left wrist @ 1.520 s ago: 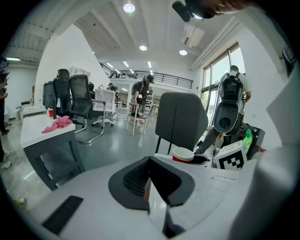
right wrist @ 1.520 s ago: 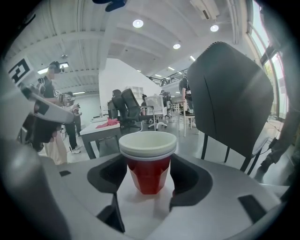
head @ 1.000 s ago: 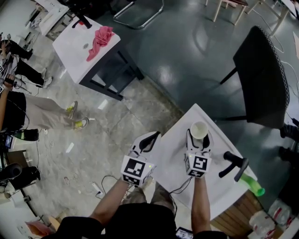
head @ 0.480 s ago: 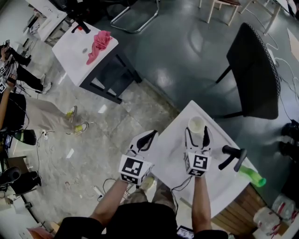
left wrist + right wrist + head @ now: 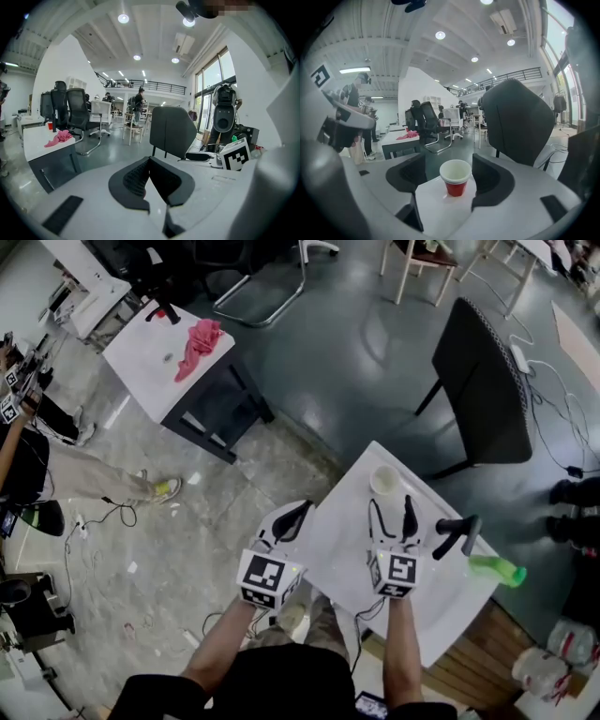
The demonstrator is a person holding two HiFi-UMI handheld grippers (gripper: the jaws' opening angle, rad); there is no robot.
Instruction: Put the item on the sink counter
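A red cup with a white cup nested inside (image 5: 385, 480) stands upright near the far corner of the white sink counter (image 5: 342, 549). My right gripper (image 5: 391, 514) is open just behind the cup. Its jaws have just been opening wide and then closing a touch, with nothing between them. In the right gripper view the cup (image 5: 456, 177) stands free on the counter (image 5: 440, 211) ahead of the fingertips. My left gripper (image 5: 296, 513) hangs over the counter's left edge. Its jaws meet at the tips and it (image 5: 149, 161) holds nothing.
A black faucet (image 5: 457, 532) rises to the right of my right gripper, with a green bottle (image 5: 497, 570) lying behind it. A black chair (image 5: 483, 390) stands beyond the counter. Far left is another white table (image 5: 150, 352) with a pink cloth (image 5: 200, 338).
The cup stood between the right jaws; they have drawn back and up, and it now stands free ahead of them. The left gripper has also risen.
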